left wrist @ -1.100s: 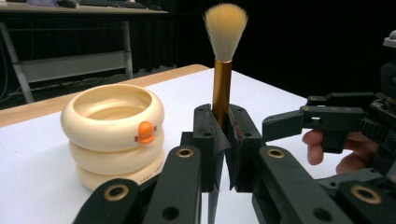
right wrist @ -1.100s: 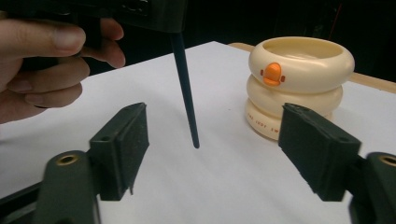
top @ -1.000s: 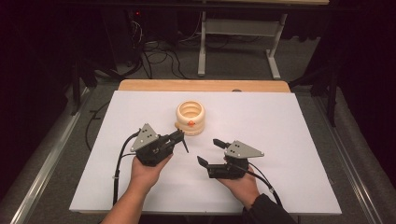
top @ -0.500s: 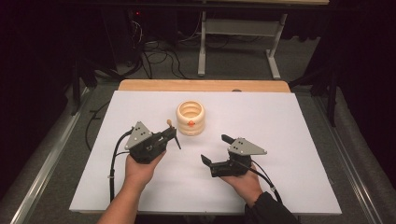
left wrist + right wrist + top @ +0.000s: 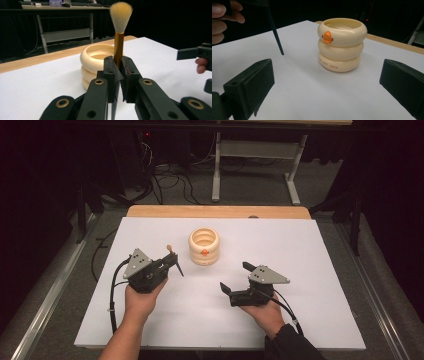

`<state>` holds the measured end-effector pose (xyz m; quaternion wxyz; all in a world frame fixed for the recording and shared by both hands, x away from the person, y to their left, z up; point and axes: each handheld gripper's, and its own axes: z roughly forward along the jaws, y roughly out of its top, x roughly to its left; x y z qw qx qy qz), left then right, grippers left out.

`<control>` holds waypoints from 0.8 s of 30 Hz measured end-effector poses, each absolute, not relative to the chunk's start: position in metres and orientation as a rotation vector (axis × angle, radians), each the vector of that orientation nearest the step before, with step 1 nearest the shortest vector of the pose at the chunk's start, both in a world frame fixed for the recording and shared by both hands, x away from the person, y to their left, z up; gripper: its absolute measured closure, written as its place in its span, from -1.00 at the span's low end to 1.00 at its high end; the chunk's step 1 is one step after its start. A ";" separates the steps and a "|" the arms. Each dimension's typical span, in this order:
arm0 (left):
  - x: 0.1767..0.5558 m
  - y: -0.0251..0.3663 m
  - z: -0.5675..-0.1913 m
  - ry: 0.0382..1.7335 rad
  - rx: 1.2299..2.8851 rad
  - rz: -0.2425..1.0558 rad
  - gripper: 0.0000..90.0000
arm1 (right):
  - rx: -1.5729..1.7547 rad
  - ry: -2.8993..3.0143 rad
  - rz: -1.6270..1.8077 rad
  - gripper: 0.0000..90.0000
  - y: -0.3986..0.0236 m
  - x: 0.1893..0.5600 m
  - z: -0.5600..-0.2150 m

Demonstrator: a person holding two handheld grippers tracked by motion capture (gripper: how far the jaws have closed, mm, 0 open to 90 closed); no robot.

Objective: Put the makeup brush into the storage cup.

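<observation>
A cream duck-faced cup [image 5: 204, 246] made of stacked rings stands upright mid-table. My left gripper [image 5: 170, 261], just left of the cup, is shut on a brush [image 5: 172, 257]. In the left gripper view the jaws of the left gripper [image 5: 118, 67] clamp the brush's gold ferrule [image 5: 119, 47], bristles up, with the cup [image 5: 93, 57] behind. My right gripper [image 5: 235, 276] sits to the cup's right and nearer me; its jaws have just been opening, stand wide and hold nothing. In the right gripper view, the right gripper [image 5: 327, 75] faces the cup [image 5: 340, 47], beside the brush's black handle [image 5: 275, 35].
The white table top [image 5: 310, 270] has a wooden strip [image 5: 215, 211] along its far edge. Beyond it are a desk frame [image 5: 255, 155] and cables on the floor. A metal rail [image 5: 50, 295] runs along the table's left side.
My left gripper has carried the brush leftward, away from the cup's front. The right gripper's jaws have spread wider; that hand has barely shifted.
</observation>
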<state>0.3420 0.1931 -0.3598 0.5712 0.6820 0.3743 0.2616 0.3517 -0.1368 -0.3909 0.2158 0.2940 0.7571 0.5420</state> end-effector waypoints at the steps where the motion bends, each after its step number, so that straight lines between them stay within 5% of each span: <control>1: 0.342 0.194 -0.360 0.882 1.603 0.620 0.86 | 0.815 2.095 1.503 -0.98 -0.138 0.352 -0.391; 24: 0.346 0.192 -0.354 0.890 1.612 0.667 0.86 | 0.885 2.056 1.413 -0.98 -0.186 0.352 -0.397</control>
